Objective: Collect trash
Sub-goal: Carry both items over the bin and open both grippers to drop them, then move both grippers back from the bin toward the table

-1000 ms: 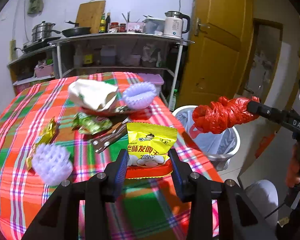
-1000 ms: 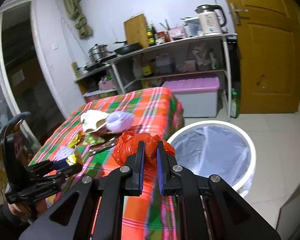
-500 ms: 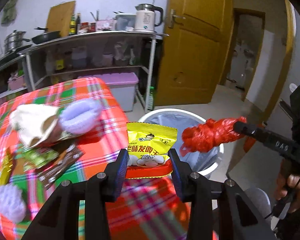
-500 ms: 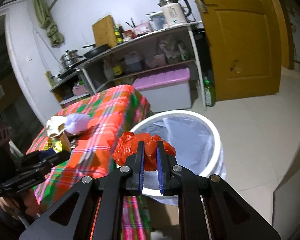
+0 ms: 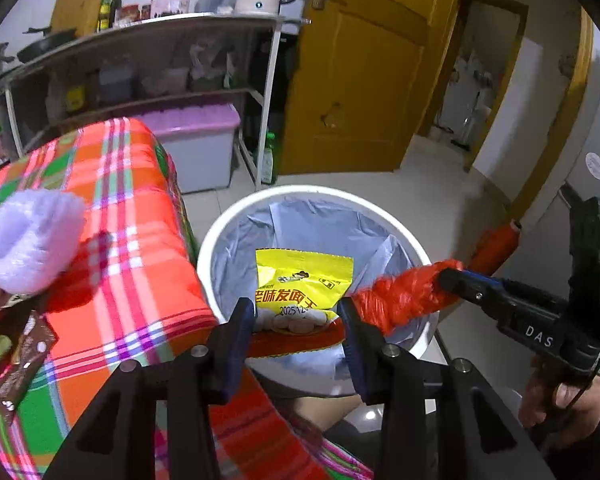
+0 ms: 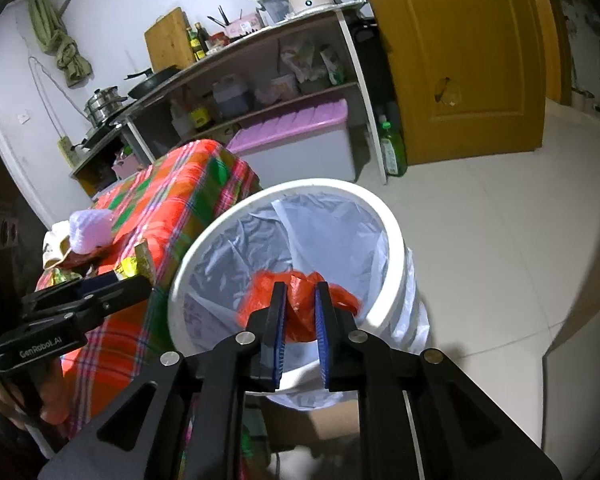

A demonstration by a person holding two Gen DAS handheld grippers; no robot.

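1. The right claw [image 6: 300, 320] is hanging over the white bin [image 6: 396, 240], which is standing on the floor just off the near corner of the surface [image 5: 112, 240]. Its jaws are opening, with the red plastic bag [image 6: 296, 312] between them and the blue pads barely touching it.
2. The left claw [image 5: 296, 332] is holding the yellow snack packet [image 5: 304, 284] by its lower edge above the same bin, its jaws about half apart and easing wider.
3. Risk: the red bag is sitting close to the bin's near rim, so it may be catching the rim or sliding down outside as the jaws are parting.
4. Risk: crumpled film may be clinging to a pad and staying stuck to it instead of dropping.
5. Risk: the two claws are working close together over one opening; the red bag is nearly brushing the left claw's finger [image 5: 352, 320] in the left view, so a bump could be knocking the flat, light packet astray.
6. The bin is lined with a pale bag [image 6: 260, 248]; I am seeing nothing lying in it, though its bottom is partly hidden.
7. More litter is waiting near the surface's corner: a lilac foam net [image 5: 32, 240] and a brown wrapper [image 5: 20, 356].
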